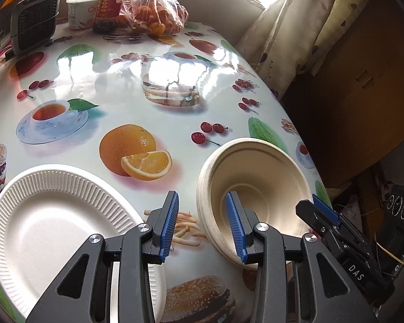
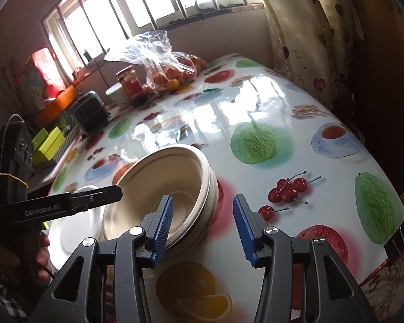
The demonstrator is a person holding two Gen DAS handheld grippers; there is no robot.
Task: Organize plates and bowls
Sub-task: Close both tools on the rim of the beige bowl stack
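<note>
Stacked bowls near the counter's right edge, white plate beside; orange bag far back. Left gripper and right gripper angled down, jaws part-open astride the bowl rim, not pressing.

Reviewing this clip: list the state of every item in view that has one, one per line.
Beige pulp bowls: nested stack, tipped, near table edge.
White ribbed paper plate: flat on the tablecloth, empty.
Left tongs: open, one finger inside the bowl, no grip.
Right tongs: open around the bowl rim, no grip.
Clear plastic bag of oranges: upright, top gathered.
Red-labelled glass jar: upright, lidded.
White tub: upright, lidded.
</note>
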